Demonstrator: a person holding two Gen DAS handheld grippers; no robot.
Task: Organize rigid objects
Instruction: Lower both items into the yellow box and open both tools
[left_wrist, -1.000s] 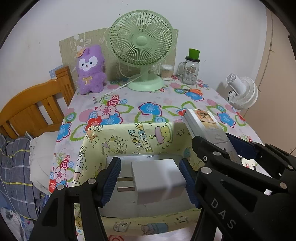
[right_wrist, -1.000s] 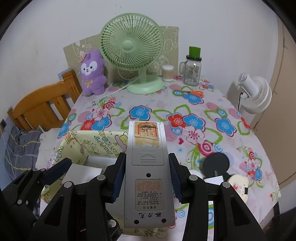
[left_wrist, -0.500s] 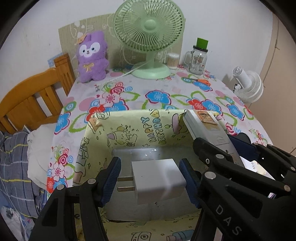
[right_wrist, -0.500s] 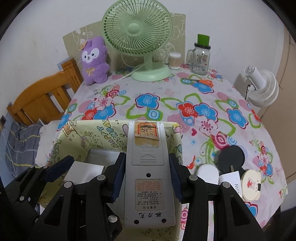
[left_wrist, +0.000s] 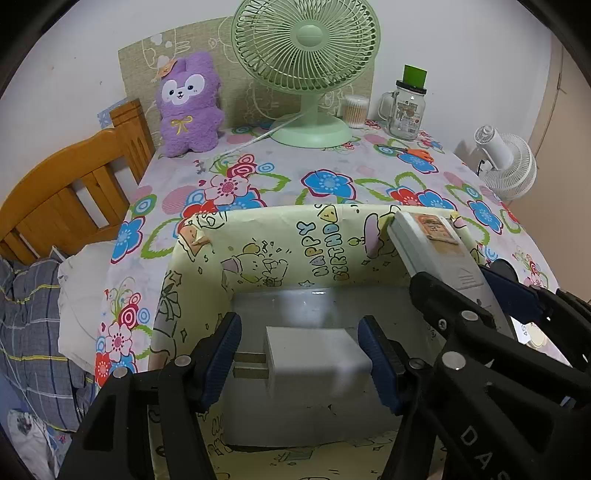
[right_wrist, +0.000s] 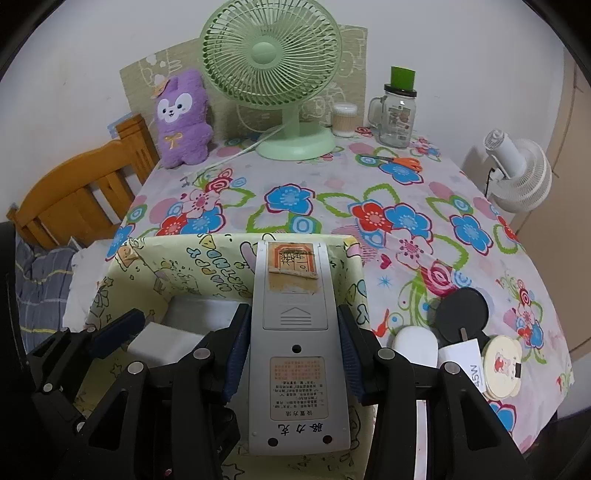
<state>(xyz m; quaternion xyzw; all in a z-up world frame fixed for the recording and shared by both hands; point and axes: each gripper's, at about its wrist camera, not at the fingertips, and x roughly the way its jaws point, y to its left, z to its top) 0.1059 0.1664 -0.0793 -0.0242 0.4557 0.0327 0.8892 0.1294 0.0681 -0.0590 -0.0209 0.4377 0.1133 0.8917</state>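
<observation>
While the floral-clothed bench (right_wrist: 424, 206) carried the yellow cartoon-printed box (left_wrist: 207, 280) reading "HAPPY BIRTHDAY", both tools hung over its open top. The right gripper (right_wrist: 293, 347) pinched a long grey remote control (right_wrist: 295, 332), long axis pointing away over the far wall; the left gripper (left_wrist: 299, 354) clamped a white plug-in charger (left_wrist: 317, 354), prongs leftward, directly above the box floor.

A home bedroom. A wooden bed frame (left_wrist: 70, 192) with plaid bedding (left_wrist: 33, 332) sits beside a table under a flowered cloth (right_wrist: 369, 206), which holds a plush toy (left_wrist: 188, 107), a green fan (left_wrist: 306, 66) and a glass jar (right_wrist: 397, 114).
</observation>
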